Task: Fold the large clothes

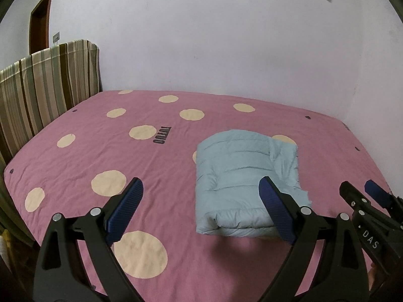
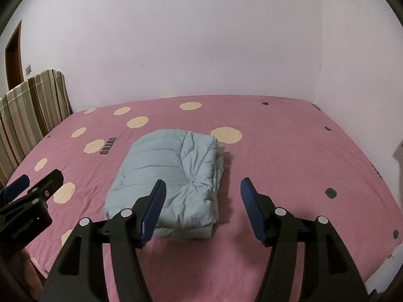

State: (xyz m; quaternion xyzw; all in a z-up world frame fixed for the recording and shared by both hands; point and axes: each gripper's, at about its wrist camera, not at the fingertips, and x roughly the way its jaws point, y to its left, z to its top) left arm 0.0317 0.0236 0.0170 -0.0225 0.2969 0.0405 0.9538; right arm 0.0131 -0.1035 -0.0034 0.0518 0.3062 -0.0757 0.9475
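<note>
You are holding both the left gripper [image 1: 201,210] and the right gripper [image 2: 202,206] released and empty above the folded pale-blue quilted jacket [image 2: 166,176]; be lifting straight clear, snagging nothing.

We've got two wrist fisheyes, both tilted down over bed [image 1: 75,156] from near edge, facing far wall [image 1: 214,37]. Left cam sits further left: jacket [image 1: 241,176] lands right of centre, right gripper [image 1: 357,196] pokes in at right edge. Right cam sees jacket [image 2: 163,176] nearer centre, left gripper [image 2: 32,186] at left edge. Both fairly close to jacket. Shared: bed, jacket, wall, striped headboard [image 1: 45,88], door [image 1: 40,20].
</note>
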